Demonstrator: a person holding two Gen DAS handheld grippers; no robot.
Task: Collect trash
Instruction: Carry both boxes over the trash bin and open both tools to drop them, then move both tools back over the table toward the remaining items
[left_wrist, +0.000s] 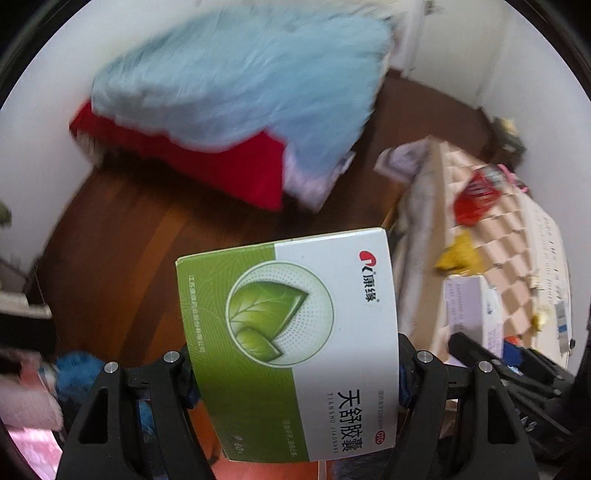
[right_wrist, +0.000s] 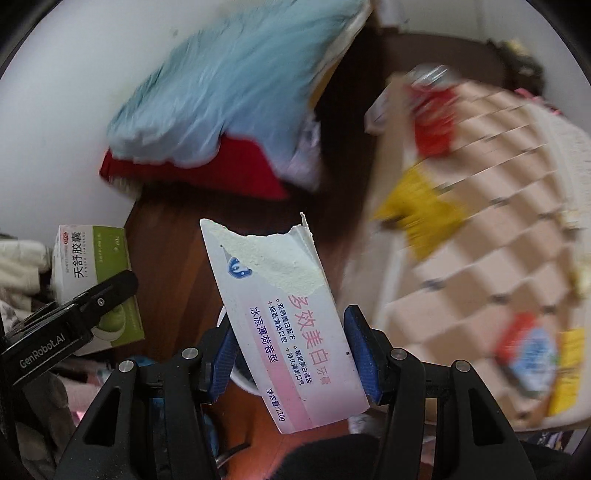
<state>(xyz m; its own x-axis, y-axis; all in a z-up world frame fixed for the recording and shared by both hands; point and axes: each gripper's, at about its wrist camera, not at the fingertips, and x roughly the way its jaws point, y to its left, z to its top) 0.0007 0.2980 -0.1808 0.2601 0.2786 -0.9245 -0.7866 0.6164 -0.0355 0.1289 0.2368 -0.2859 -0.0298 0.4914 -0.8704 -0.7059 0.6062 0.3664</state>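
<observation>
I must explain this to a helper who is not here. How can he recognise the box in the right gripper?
Find the checkered mat; left of it, the right gripper holds a toothpaste box. It is white and pink with a torn top, unlike the green-leaf medicine box.

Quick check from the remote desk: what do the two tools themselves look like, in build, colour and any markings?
Both are matte black, with triangular cut-outs and round silver screw heads. The left tool has dark blue finger pads; the right tool has brighter blue ribbed pads. Seen from the right wrist, the left tool's side carries white lettering, "GenRobot.AI". No cables or sleeves show.
</observation>
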